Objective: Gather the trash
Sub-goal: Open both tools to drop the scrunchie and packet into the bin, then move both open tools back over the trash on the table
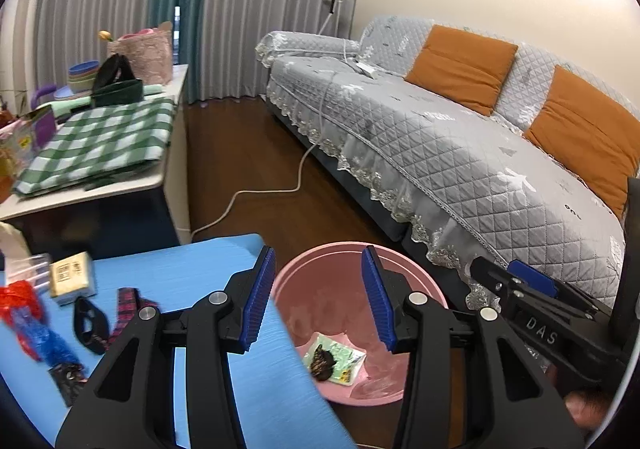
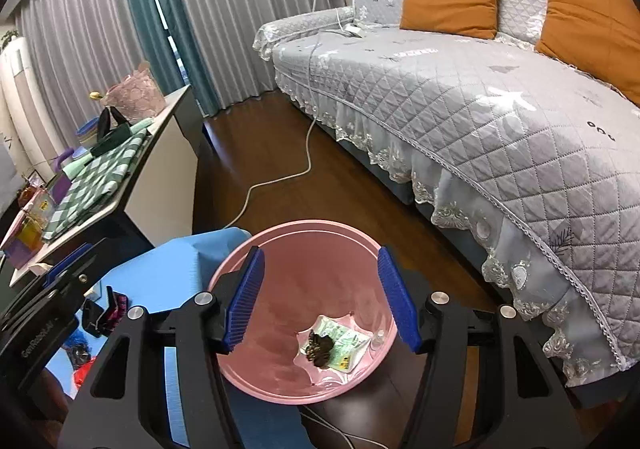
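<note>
A pink bin [image 1: 434, 291] [image 2: 280, 389] stands on the floor beside the blue table [image 1: 168, 277] [image 2: 160, 261]. In it lie a white-green wrapper [image 1: 348, 363] [image 2: 346, 345] and a dark crumpled scrap [image 1: 322, 363] [image 2: 318, 347]. My left gripper [image 1: 318, 299] is open and empty, above the table's edge and the bin. My right gripper [image 2: 320, 297] is open and empty, right above the bin; it also shows in the left wrist view [image 1: 532, 297]. On the table lie a red-blue crinkled wrapper [image 1: 28, 317], a small white box [image 1: 72, 279], a black loop [image 1: 88, 323] and a plaid strap [image 1: 128, 305].
A grey quilted sofa [image 1: 460, 153] [image 2: 480, 109] with orange cushions [image 1: 462, 67] fills the right. A white cable [image 1: 260, 197] [image 2: 280, 177] runs across the wooden floor. A side table [image 1: 132, 185] holds a green checked cloth [image 1: 100, 141], bowls and a pink basket [image 1: 144, 53].
</note>
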`<move>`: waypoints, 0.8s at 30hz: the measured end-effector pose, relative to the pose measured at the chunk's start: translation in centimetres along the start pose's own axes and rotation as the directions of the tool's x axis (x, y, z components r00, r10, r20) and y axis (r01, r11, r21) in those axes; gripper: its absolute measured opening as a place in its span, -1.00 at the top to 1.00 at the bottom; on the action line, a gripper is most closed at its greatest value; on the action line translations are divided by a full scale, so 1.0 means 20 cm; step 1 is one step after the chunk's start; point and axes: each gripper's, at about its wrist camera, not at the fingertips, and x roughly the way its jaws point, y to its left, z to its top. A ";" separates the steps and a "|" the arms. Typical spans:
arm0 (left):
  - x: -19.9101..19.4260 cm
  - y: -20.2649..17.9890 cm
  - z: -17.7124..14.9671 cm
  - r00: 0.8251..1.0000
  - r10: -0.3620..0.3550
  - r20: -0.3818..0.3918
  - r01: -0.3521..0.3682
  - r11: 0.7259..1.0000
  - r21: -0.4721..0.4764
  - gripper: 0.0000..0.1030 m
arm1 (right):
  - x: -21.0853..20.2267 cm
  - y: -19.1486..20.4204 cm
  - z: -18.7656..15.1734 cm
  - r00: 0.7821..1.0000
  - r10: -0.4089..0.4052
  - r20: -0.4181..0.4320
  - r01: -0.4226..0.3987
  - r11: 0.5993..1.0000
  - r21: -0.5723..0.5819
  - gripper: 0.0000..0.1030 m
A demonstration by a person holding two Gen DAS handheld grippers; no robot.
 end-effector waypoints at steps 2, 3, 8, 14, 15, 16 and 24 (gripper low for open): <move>-0.06 0.03 0.00 1.000 0.013 0.007 -0.013 1.000 -0.003 0.15 | -0.02 0.02 0.00 1.000 0.010 0.007 -0.010 1.000 0.000 -0.16; -0.08 0.05 0.00 1.000 0.019 0.010 -0.019 1.000 -0.004 0.15 | -0.03 0.03 0.01 1.000 0.018 0.013 -0.018 1.000 -0.002 -0.15; -0.22 0.13 -0.02 0.998 0.048 0.030 -0.047 0.999 -0.017 0.17 | -0.10 0.10 0.01 0.998 0.051 0.034 -0.051 0.999 -0.018 -0.11; -0.41 0.25 -0.06 0.995 0.082 0.054 -0.080 0.996 -0.042 0.25 | -0.24 0.21 0.00 0.990 0.111 0.092 -0.107 0.993 -0.054 -0.04; -0.44 0.26 -0.07 0.995 0.087 0.057 -0.084 0.995 -0.045 0.27 | -0.27 0.23 0.00 0.987 0.122 0.104 -0.115 0.991 -0.067 -0.01; -0.47 0.28 -0.08 0.994 0.091 0.059 -0.088 0.995 -0.046 0.30 | -0.29 0.25 -0.01 0.985 0.131 0.112 -0.123 0.990 -0.076 0.01; -0.65 0.42 -0.21 0.988 0.135 0.075 -0.129 0.989 -0.071 0.31 | -0.40 0.36 -0.07 0.974 0.172 0.151 -0.153 0.980 -0.126 0.33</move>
